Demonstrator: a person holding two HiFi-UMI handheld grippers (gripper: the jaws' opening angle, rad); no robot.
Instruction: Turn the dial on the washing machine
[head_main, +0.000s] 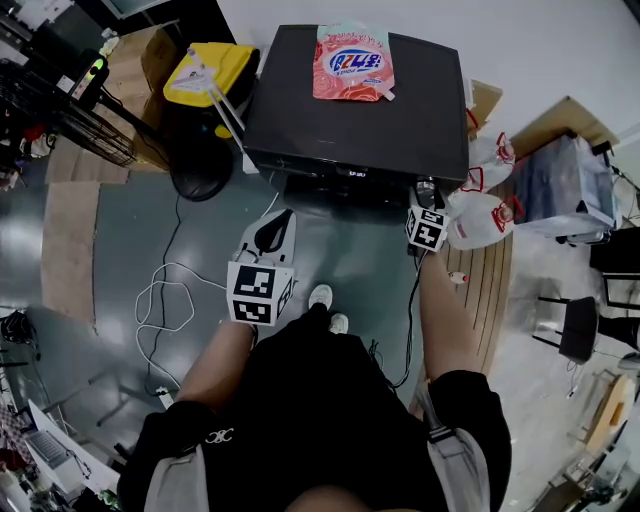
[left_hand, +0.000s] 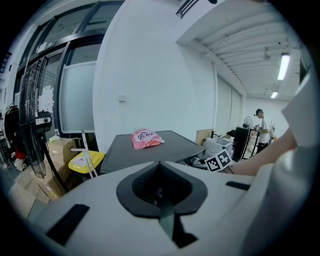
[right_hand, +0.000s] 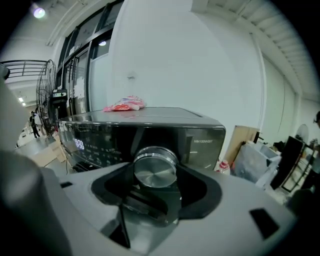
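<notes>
One washing machine (head_main: 350, 110), its one dial (right_hand: 155, 167) clamped in right claw (head_main: 425, 197), left claw (head_main: 272, 232) closed, empty, one pink pouch (head_main: 354, 62) at its back edge

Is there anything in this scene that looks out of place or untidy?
Two things. A pink plastic detergent pouch lies flat on top of the black washing machine, near its back edge. A white cable also lies in loose loops on the grey floor at the left. The round silver dial looks undamaged.
</notes>
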